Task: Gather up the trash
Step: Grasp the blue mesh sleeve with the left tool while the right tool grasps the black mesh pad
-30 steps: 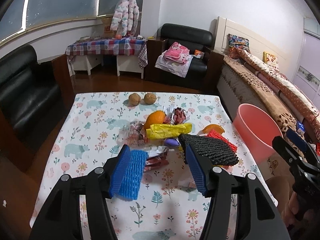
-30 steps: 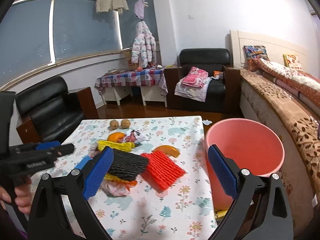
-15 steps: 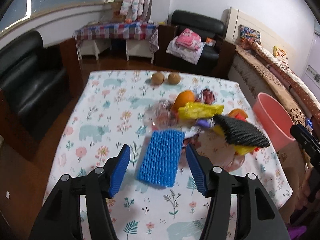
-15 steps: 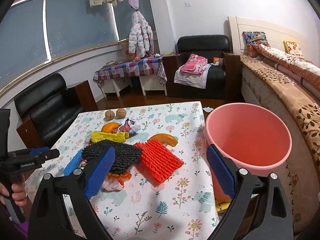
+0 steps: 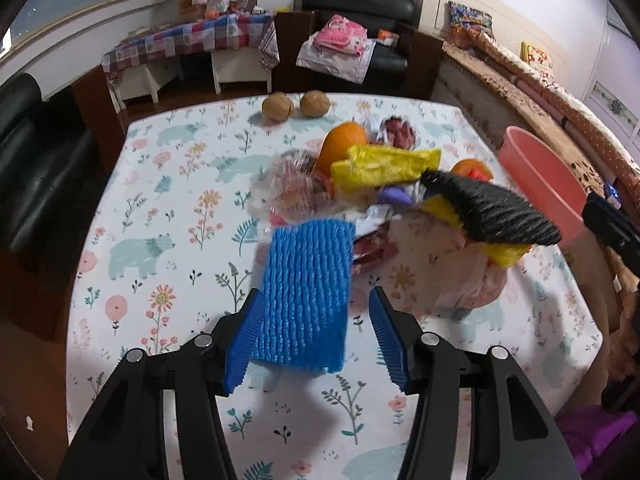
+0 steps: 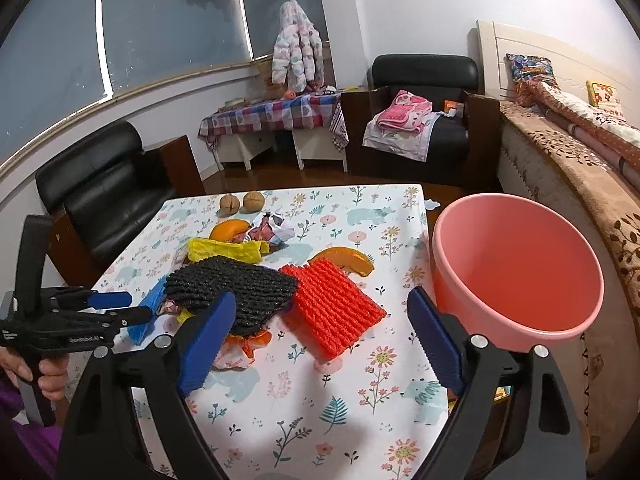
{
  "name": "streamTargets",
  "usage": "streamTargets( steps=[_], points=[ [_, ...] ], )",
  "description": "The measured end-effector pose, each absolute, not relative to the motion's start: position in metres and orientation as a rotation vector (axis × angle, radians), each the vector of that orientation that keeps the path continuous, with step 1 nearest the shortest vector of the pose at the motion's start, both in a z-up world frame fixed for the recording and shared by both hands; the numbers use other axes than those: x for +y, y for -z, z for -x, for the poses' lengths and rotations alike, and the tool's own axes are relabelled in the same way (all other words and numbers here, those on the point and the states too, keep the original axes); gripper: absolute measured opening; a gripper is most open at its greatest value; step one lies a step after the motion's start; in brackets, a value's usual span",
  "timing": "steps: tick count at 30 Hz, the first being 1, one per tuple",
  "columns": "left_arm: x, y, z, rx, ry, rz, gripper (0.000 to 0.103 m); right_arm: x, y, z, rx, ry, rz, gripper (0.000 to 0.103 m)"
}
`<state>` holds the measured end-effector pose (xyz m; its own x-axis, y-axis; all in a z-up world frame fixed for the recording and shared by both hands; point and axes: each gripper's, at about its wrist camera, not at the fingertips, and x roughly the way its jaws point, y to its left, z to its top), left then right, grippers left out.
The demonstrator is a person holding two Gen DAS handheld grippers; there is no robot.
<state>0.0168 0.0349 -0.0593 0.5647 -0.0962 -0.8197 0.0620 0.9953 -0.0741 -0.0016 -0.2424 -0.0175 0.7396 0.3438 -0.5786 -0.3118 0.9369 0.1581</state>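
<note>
A blue foam net point(image 5: 306, 296) lies flat on the flowered tablecloth point(image 5: 160, 240). My left gripper point(image 5: 316, 304) straddles it with jaws closing; the left pad point(image 5: 244, 340) is at the net's edge, while the right pad stands clear. In the right wrist view my right gripper point(image 6: 322, 300) hovers above a red foam net point(image 6: 332, 304) with jaws wide and closing on nothing. A black foam net point(image 6: 232, 284) rests on a pile of wrappers, with a yellow wrapper point(image 6: 224, 250) behind it. The pink bucket point(image 6: 516, 272) stands at the table's right edge.
Two walnuts point(image 5: 296, 104) sit at the table's far edge, an orange point(image 5: 344, 140) and an orange peel point(image 6: 344, 260) near the pile. A hand point(image 6: 48, 376) holds the left gripper's handle. Black armchairs, a checked side table and a bed surround the table.
The left gripper has come down and forward, so the blue net now lies between its fingers, and its jaws have narrowed. The right gripper has dipped slightly and its jaws have narrowed a little.
</note>
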Motion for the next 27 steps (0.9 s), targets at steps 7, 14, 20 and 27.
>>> streamTargets(
  steps=[7, 14, 20, 27],
  points=[
    [0.047, 0.072, -0.021, 0.996, 0.085, 0.051, 0.024, -0.233, 0.021, -0.005, 0.665, -0.39, -0.035, 0.087],
    [0.057, 0.061, -0.013, 0.96, 0.1, 0.081, 0.013, -0.218, 0.017, -0.006, 0.666, -0.476, 0.001, 0.082],
    [0.065, 0.05, -0.01, 0.931, 0.099, 0.104, 0.013, -0.199, 0.021, -0.008, 0.703, -0.57, 0.042, 0.079],
    [0.069, 0.046, -0.008, 0.92, 0.098, 0.132, 0.013, -0.181, 0.031, -0.014, 0.769, -0.64, 0.088, 0.055]
  ],
)
